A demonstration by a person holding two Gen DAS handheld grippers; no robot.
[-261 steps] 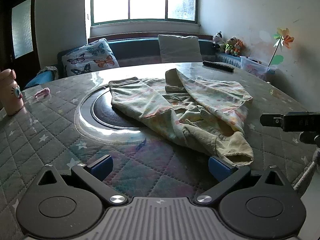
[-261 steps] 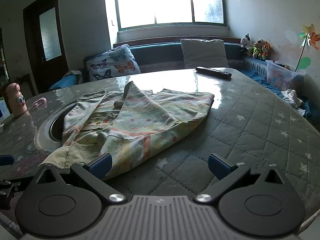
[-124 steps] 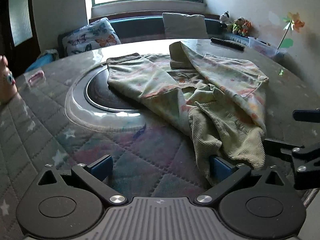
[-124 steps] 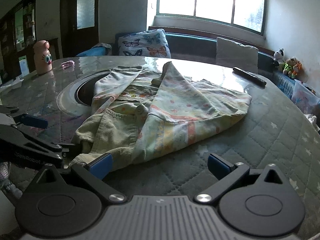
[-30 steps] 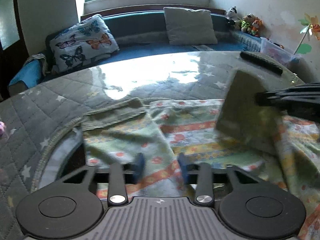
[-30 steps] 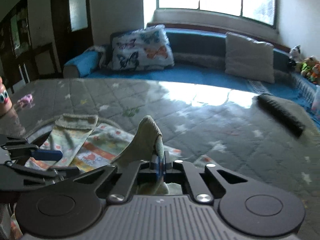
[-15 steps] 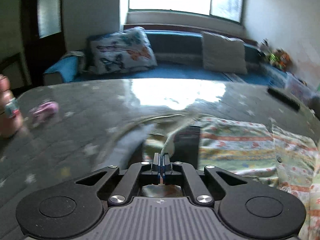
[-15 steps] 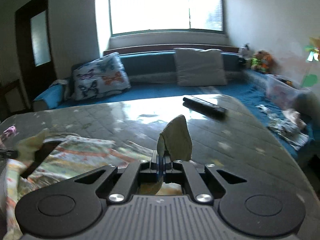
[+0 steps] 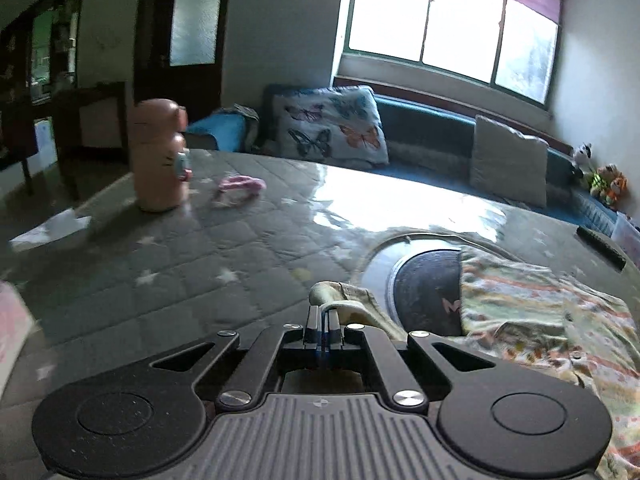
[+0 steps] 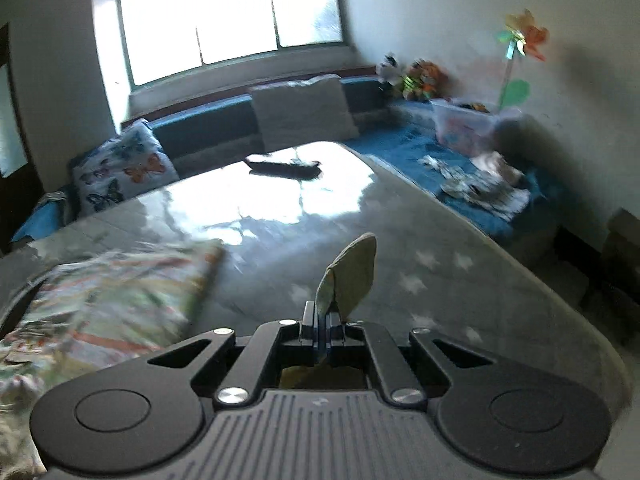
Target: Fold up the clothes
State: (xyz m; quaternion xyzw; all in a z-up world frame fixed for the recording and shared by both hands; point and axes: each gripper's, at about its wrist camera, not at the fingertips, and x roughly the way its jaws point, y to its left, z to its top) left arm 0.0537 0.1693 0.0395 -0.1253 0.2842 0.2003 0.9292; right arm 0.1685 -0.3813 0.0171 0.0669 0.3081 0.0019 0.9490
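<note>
The left gripper [image 9: 323, 334] had its fingers clenched on a cuff-like end of the garment [image 9: 532, 312], and the right gripper [image 10: 321, 336] had its fingers clenched on another such end, which stood up in a stiff flap just past the tips. Each grip sat on an outer end of the cloth, most likely so the two hands could draw it taut between them and flatten it before a fold; a pinch at the middle would only have bunched it.

The garment lay on the desk [image 9: 208, 264], part of it draped over the round inset [image 9: 424, 280] in the desk's middle. In the left view the patterned body spread away from the inset toward the remote's side; in the right view it lay blurred on the side of the inset away from the remote [image 10: 286, 168]. It was spread and rumpled rather than stacked in neat layers, so it did not yet lie folded. Whether this stretch was opening the cloth or carrying an edge over for a fold, the pictures did not settle.

A pink bottle [image 9: 158, 156] stood well apart from the inset, clear of the cloth.
</note>
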